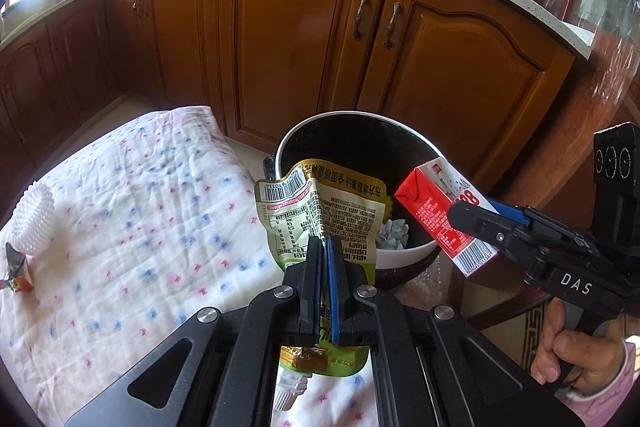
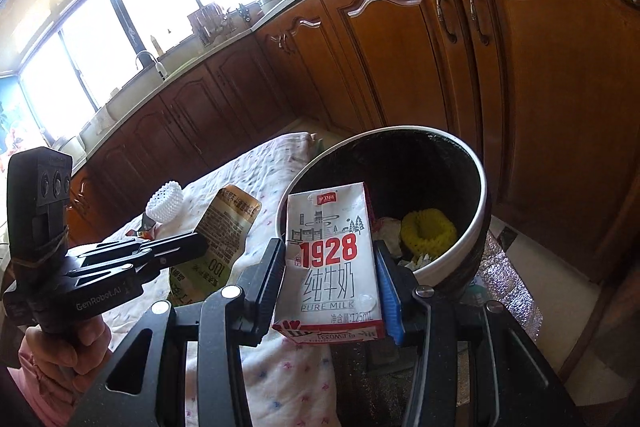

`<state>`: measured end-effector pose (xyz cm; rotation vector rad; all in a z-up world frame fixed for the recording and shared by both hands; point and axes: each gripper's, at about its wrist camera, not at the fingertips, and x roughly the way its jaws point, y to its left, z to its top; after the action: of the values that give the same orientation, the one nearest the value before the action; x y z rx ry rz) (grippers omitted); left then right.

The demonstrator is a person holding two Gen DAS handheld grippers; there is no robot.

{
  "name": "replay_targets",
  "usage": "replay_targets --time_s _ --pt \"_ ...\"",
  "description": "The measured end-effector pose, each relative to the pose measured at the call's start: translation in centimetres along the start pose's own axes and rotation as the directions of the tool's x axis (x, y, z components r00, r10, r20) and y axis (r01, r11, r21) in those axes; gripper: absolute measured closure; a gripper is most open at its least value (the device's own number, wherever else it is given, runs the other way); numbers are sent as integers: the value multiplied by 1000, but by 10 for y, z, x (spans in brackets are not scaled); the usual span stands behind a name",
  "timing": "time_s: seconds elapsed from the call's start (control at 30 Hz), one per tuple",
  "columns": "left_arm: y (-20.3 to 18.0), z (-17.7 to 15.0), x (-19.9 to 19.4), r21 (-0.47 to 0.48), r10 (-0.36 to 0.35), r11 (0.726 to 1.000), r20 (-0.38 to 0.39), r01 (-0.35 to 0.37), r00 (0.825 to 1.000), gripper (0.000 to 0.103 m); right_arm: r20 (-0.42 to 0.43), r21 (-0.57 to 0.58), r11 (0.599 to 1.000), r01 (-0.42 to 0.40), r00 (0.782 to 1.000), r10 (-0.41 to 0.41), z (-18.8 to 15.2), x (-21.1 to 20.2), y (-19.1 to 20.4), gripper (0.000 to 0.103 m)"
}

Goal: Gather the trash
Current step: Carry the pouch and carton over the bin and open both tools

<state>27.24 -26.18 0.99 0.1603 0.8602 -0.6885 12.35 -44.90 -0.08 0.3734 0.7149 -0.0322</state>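
My left gripper (image 1: 325, 247) is shut on a green and gold snack pouch (image 1: 320, 211) and holds it at the near rim of the round bin (image 1: 400, 255). My right gripper (image 2: 330, 255) is shut on a red and white milk carton (image 2: 330, 247) and holds it over the bin's near edge (image 2: 472, 227). The carton also shows in the left wrist view (image 1: 444, 215), with the right gripper (image 1: 476, 215) beside it. The pouch (image 2: 224, 227) and left gripper (image 2: 196, 243) show in the right wrist view. The bin holds a yellow foam net (image 2: 428, 227) and crumpled paper (image 1: 394, 233).
A white foam fruit net (image 1: 32, 223) and a small crumpled wrapper (image 1: 16, 269) lie on the patterned cloth (image 1: 140, 227) at the far left. Brown kitchen cabinets (image 1: 300, 39) stand behind the bin. A foil mat (image 2: 508, 279) lies under the bin.
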Motion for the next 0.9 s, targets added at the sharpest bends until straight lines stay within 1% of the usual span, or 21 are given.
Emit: replay_targets --time_s 0.27,0.57,0.77,0.9 --pt "-12 25 25 58 14 998 -28 -12 1000 102 -3 -9 999 31 999 -32 13 5 -13 58" --pt "-22 48 55 107 40 994 -79 -31 996 102 -48 -48 996 75 996 -77 25 18 -21 58" --pt "-28 55 67 113 51 993 -108 -38 993 102 -75 -71 994 86 993 -91 35 30 -25 58" --pt "-30 61 75 107 43 994 -128 -29 991 102 -97 -79 993 91 990 -99 39 37 -28 58"
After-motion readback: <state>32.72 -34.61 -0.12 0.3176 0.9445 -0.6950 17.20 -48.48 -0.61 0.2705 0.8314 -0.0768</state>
